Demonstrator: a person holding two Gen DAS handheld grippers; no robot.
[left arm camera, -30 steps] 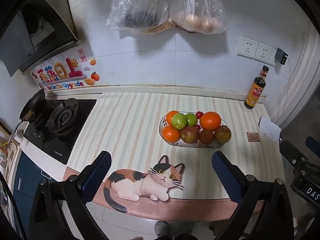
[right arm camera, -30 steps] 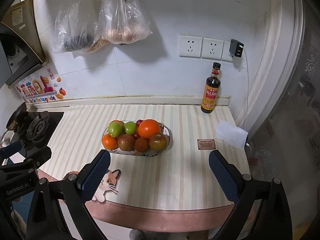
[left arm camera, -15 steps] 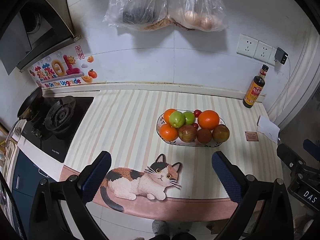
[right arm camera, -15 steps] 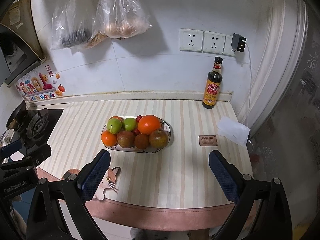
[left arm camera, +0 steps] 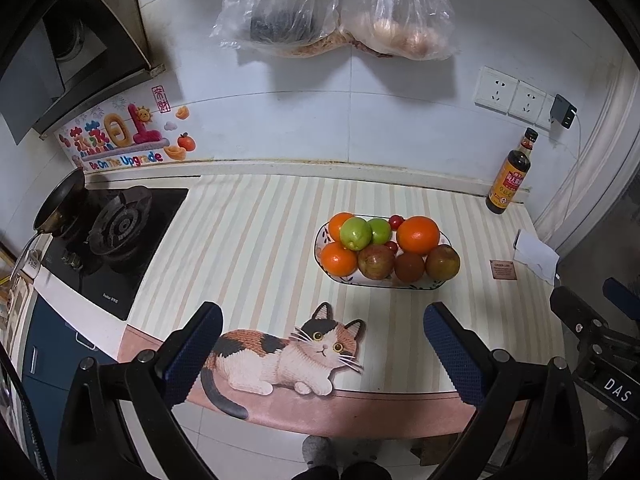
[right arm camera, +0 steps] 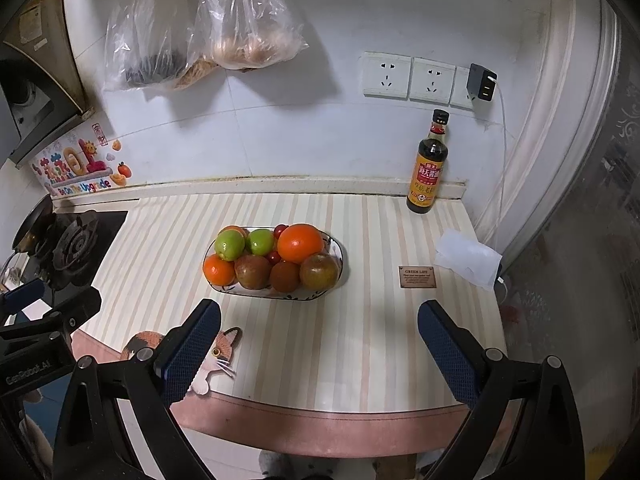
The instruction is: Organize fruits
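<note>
Left gripper [left arm camera: 322,354]: jaws spread wide, nothing between them. Blue pads sit at lower left and lower right of the left wrist view, over the near edge of the striped counter [left arm camera: 256,240]. Between the pads lies the cat-shaped mat [left arm camera: 280,354], flat on the counter edge.

Right gripper [right arm camera: 318,350]: jaws likewise spread wide, holding nothing. The left pad overlaps the cat mat's head at lower left of the right wrist view.

Fruit bowl [left arm camera: 400,285]: centre-right of the left wrist view, above the cat mat; in the right wrist view it sits centre-left, well apart from both pads. Contents: large orange [left arm camera: 417,235] at upper right of the pile, small orange [left arm camera: 338,258] at front left, another orange behind it, two green fruits [left arm camera: 356,233] at upper left, two reddish-brown apples [left arm camera: 375,261] in the front row with a darker round fruit between them, cherry tomatoes [left arm camera: 396,222] at mid-pile.

Periphery: soy sauce bottle [right arm camera: 427,168] upright against the back wall, right of centre. Small brown card [right arm camera: 417,277] and white tissue [right arm camera: 468,258] to the right of the bowl. Gas stove [left arm camera: 116,232] at left edge. Two plastic bags [left arm camera: 336,8] hang at top of frame.
</note>
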